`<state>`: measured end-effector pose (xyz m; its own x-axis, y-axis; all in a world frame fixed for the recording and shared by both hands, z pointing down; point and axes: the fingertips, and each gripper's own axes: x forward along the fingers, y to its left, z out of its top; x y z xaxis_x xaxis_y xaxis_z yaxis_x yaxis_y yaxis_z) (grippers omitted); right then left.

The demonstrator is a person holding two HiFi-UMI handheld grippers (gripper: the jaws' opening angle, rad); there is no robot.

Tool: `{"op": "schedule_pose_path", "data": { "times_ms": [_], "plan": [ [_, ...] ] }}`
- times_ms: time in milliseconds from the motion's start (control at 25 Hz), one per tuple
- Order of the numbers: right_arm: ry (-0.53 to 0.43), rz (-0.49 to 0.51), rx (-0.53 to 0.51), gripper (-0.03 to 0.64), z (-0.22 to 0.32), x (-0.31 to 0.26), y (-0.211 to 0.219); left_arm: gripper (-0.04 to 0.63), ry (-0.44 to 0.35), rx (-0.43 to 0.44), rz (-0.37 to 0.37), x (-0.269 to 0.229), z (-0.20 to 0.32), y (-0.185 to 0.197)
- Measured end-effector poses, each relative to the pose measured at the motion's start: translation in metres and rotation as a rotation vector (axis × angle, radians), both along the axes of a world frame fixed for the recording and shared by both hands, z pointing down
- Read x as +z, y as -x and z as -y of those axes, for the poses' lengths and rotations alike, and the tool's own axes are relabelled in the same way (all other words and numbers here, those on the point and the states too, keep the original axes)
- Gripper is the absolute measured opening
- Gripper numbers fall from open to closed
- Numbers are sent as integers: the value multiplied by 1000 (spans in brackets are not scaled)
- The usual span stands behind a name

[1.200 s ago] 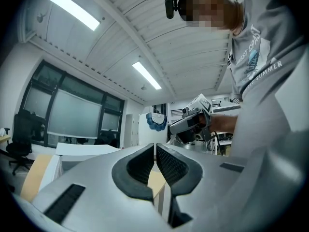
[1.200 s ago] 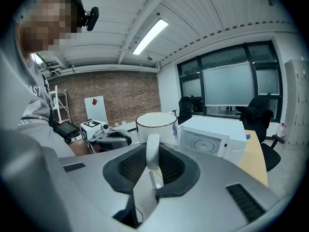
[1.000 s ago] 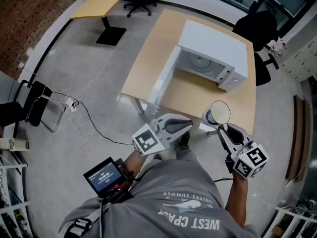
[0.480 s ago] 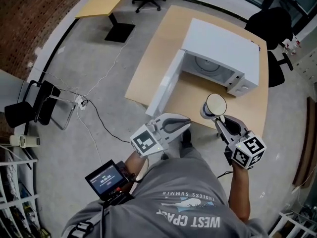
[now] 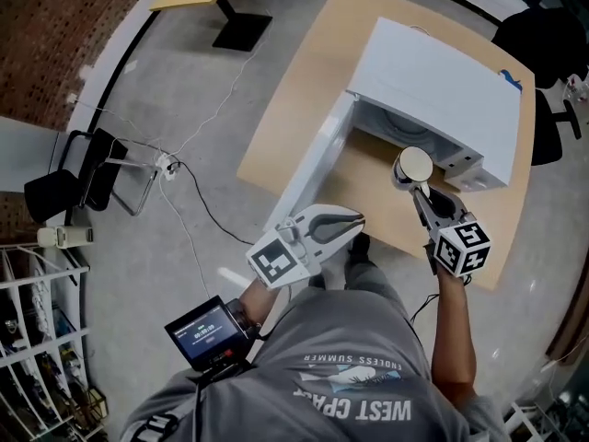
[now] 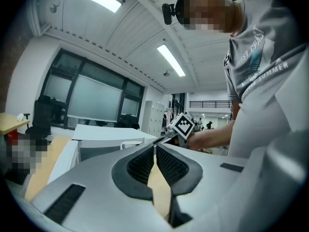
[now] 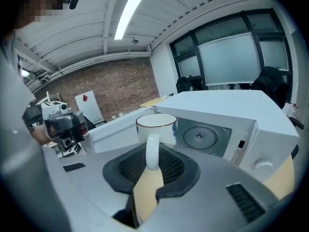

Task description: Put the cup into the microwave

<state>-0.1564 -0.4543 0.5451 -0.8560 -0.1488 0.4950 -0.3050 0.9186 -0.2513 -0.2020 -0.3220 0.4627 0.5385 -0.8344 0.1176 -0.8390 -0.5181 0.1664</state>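
The white cup [image 5: 414, 165] with a dark rim hangs upright in front of the open white microwave [image 5: 442, 90], just at the mouth of its cavity [image 7: 203, 137]. My right gripper [image 5: 420, 190] is shut on the cup's handle [image 7: 152, 151], with the cup [image 7: 156, 125] beyond the jaws. The microwave door [image 5: 308, 178] swings open to the left. My left gripper [image 5: 357, 221] is shut and empty, held level near the table's front edge, left of the cup. In the left gripper view its jaws [image 6: 154, 148] meet, and the microwave [image 6: 104, 137] lies ahead.
The microwave stands on a light wooden table [image 5: 304, 81]. Cables and a power strip [image 5: 167, 164] lie on the concrete floor to the left, near a black chair [image 5: 69, 187]. An office chair [image 5: 552, 44] stands at the far right.
Both hands have moved forward toward the microwave. The cup, held the same way, has gone from over the table's front part to the mouth of the cavity.
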Motion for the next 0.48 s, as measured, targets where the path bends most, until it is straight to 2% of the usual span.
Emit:
{"op": "schedule_pose_path", "data": {
  "times_ms": [200, 480],
  "plan": [
    [27, -31, 33, 74, 72, 79, 19, 27, 92, -29, -9, 48, 42, 4],
    [-58, -42, 107, 74, 119, 126, 58, 28, 100, -36, -24, 68, 49, 25]
  ]
}}
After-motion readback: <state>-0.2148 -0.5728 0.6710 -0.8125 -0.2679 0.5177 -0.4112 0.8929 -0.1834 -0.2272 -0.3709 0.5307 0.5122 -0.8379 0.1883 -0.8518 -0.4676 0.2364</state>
